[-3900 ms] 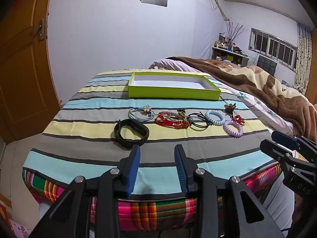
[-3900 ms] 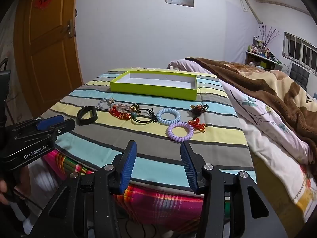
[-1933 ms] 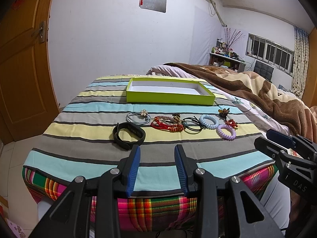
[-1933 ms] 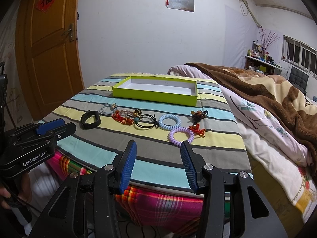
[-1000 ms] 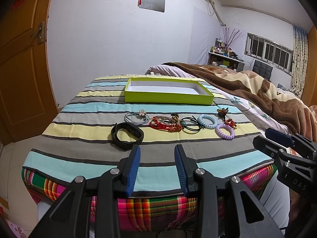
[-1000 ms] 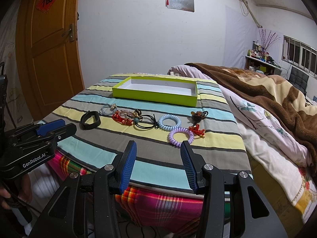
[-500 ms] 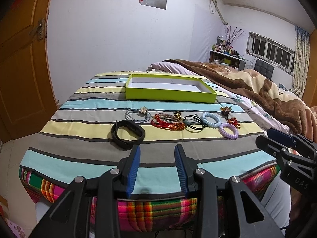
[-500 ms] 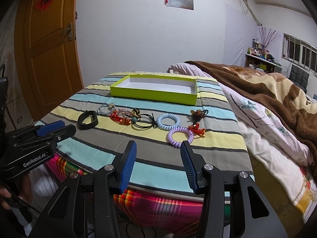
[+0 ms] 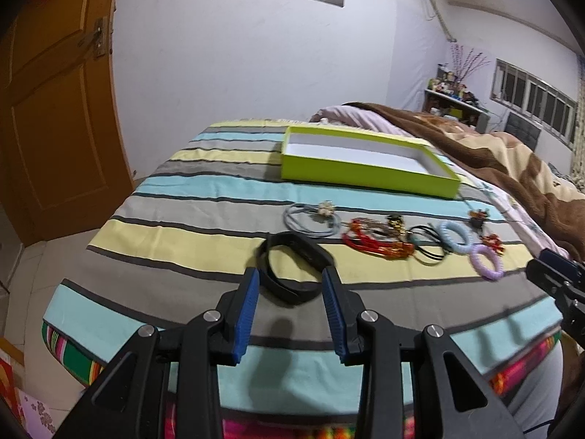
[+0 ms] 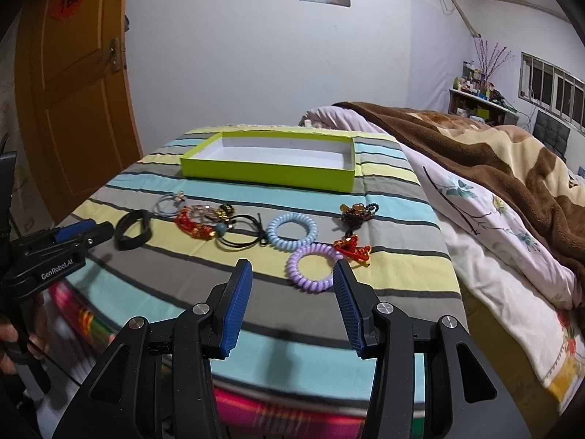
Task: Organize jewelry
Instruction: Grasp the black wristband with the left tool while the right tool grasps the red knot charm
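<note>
On the striped cloth (image 9: 204,190) the jewelry lies in a loose row in front of the lime-green box (image 9: 369,168), which sits farther back with a bare white floor. Both grippers have come forward and down since half a second ago, so the cloth and the pieces fill more of each view. The left gripper (image 9: 290,285) now frames the black wristband (image 9: 292,267) between its parted blue pads without touching it; earlier that band lay well ahead of the tips. The right gripper (image 10: 292,278), fingers likewise spread wide, has closed in on the purple coil hair tie (image 10: 312,267), whose near edge now sits between the pads. Just beyond it lie the light-blue coil hair tie (image 10: 292,232) and a red knotted charm (image 10: 351,247). Leftward along the row are a black cord loop (image 10: 239,232), a red beaded bracelet (image 10: 193,225) and a grey hair tie with a flower (image 9: 310,216). None of the pieces has shifted. A brown blanket (image 10: 475,146) covers the bed to the right.
</note>
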A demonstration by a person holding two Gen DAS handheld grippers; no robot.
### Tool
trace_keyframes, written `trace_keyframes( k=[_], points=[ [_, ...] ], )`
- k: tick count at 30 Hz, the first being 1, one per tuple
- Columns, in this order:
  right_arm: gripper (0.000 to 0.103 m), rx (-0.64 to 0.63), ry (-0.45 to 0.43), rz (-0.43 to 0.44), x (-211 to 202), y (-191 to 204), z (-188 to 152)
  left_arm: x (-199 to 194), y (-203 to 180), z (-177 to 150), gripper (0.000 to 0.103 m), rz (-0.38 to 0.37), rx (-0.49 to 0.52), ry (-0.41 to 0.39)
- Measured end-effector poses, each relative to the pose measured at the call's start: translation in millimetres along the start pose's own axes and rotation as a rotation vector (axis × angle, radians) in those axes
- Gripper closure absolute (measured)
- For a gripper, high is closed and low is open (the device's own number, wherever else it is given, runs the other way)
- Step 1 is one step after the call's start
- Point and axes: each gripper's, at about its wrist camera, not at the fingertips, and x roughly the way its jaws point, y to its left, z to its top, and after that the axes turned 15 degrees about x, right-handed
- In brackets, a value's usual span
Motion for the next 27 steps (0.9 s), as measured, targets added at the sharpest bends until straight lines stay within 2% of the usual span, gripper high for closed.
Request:
trace_keyframes(
  k=[9, 16, 17, 19, 23, 27],
  points=[
    [0.056, 0.068, 0.036, -0.06, 36.0, -27.4, 20.8, 27.3, 13.8, 5.9, 0.066, 0.028, -0.028, 0.043],
    [0.057, 0.106, 0.106, -0.081, 64.9, -42.5, 31.7, 42.4, 19.0, 6.8, 0.067, 0.025, -0.038, 0.078],
    [0.06, 0.107, 0.111, -0.081, 66.8, -42.6, 32.0, 44.2, 19.1, 6.6, 0.067, 0.025, -0.037, 0.085],
    [0.075, 0.105, 0.128, -0.082, 73.1, -43.7, 33.9, 48.2, 20.1, 6.1, 0.071, 0.018, -0.039, 0.099],
    [0.085, 0.109, 0.154, -0.088, 81.0, -45.2, 35.3, 51.0, 17.9, 7.7, 0.076, 0.019, -0.026, 0.109],
    [0.096, 0.109, 0.152, -0.089, 81.5, -46.3, 37.1, 52.7, 15.6, 10.2, 0.086, 0.012, -0.004, 0.116]
  ],
)
